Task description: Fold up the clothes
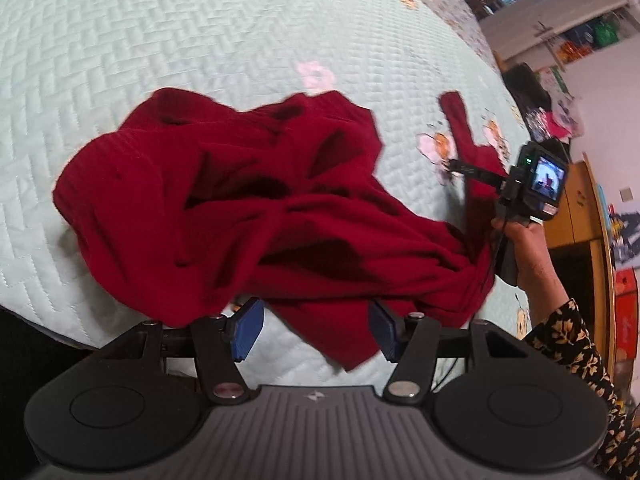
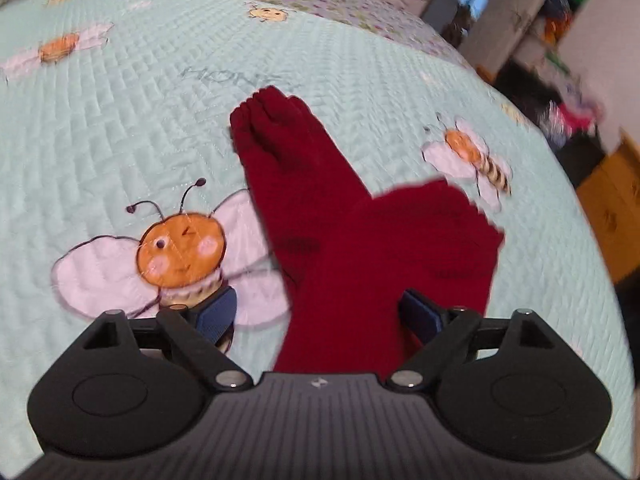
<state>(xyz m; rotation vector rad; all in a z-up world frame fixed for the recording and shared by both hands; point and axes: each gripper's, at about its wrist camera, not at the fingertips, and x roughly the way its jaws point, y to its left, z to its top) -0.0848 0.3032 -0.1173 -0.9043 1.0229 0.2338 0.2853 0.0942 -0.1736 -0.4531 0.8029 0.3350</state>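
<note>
With the dark red knit sweater [image 1: 248, 208] lying bunched on the bee-print quilt [image 1: 200, 48], spreading it flat before any fold is looking wise. The left gripper [image 1: 316, 328] and right gripper [image 2: 320, 316] are both hovering with jaws spread, gripping nothing; a sleeve [image 2: 288, 148] is reaching toward the far side.

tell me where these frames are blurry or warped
Left wrist view: the crumpled dark red knit garment is softened by motion blur, the bee-print quilted bedspread bulges from fisheye distortion, and the left gripper stays sharp. Right wrist view: the red sleeve and shelves at right smear; the right gripper is crisp.
</note>
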